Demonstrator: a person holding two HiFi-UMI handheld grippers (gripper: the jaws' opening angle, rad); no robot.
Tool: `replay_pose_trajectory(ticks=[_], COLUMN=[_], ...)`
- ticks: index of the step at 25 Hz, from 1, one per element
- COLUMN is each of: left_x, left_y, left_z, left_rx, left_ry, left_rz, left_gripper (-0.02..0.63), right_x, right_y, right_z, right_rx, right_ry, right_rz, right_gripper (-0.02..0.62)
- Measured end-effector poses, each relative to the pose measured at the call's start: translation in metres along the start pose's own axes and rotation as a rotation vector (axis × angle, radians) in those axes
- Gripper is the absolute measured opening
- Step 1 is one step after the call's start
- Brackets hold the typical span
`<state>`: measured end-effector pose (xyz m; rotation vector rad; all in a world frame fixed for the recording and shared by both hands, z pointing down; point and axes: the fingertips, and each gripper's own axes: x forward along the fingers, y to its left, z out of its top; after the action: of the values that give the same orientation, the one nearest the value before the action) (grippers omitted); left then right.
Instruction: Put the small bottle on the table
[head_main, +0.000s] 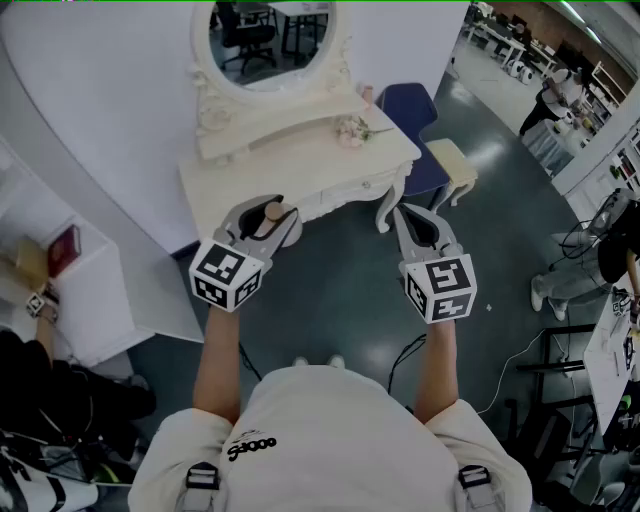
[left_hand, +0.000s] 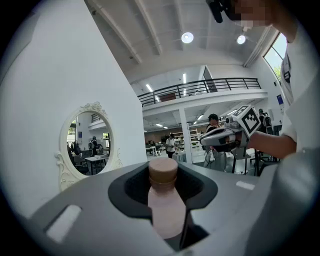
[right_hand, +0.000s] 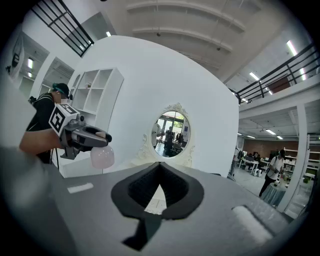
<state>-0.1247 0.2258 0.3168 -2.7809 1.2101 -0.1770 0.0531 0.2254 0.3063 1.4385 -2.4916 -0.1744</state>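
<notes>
The small bottle (left_hand: 164, 202), pale pink with a brown cap, stands upright between the jaws of my left gripper (left_hand: 165, 180), which is shut on it. In the head view that left gripper (head_main: 262, 226) holds the bottle (head_main: 274, 211) in the air just in front of the white dressing table (head_main: 300, 165). In the right gripper view the bottle (right_hand: 102, 156) hangs below the left gripper (right_hand: 89, 138). My right gripper (head_main: 412, 222) is level with the left one, before the table's right end. Its pads (right_hand: 131, 187) meet around an empty hollow, so it is shut on nothing.
An oval mirror (head_main: 270, 40) stands at the back of the table, and a small bunch of flowers (head_main: 352, 130) lies near its right end. A blue chair (head_main: 412, 108) and a cream stool (head_main: 452, 160) stand to the right. A white shelf unit (head_main: 70, 290) is on the left.
</notes>
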Motion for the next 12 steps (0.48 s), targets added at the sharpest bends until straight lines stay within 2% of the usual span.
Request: replay_pose_trajectory(ticks=[9,12], left_x=[0.011,0.016], left_y=[0.010,0.010], left_z=[-0.013,-0.016], left_rx=[-0.014,-0.012], left_ry=[0.004,0.016], left_rz=[0.016,0.028], left_gripper=[0.144,0.144], right_x=[0.018,0.021], right_y=[-0.008,-0.014], right_z=[-0.007,-0.006], right_rx=[-0.006,0.011], right_ry=[0.005,-0.029], right_rz=[0.014,0.020], right_gripper=[0.002,0.002])
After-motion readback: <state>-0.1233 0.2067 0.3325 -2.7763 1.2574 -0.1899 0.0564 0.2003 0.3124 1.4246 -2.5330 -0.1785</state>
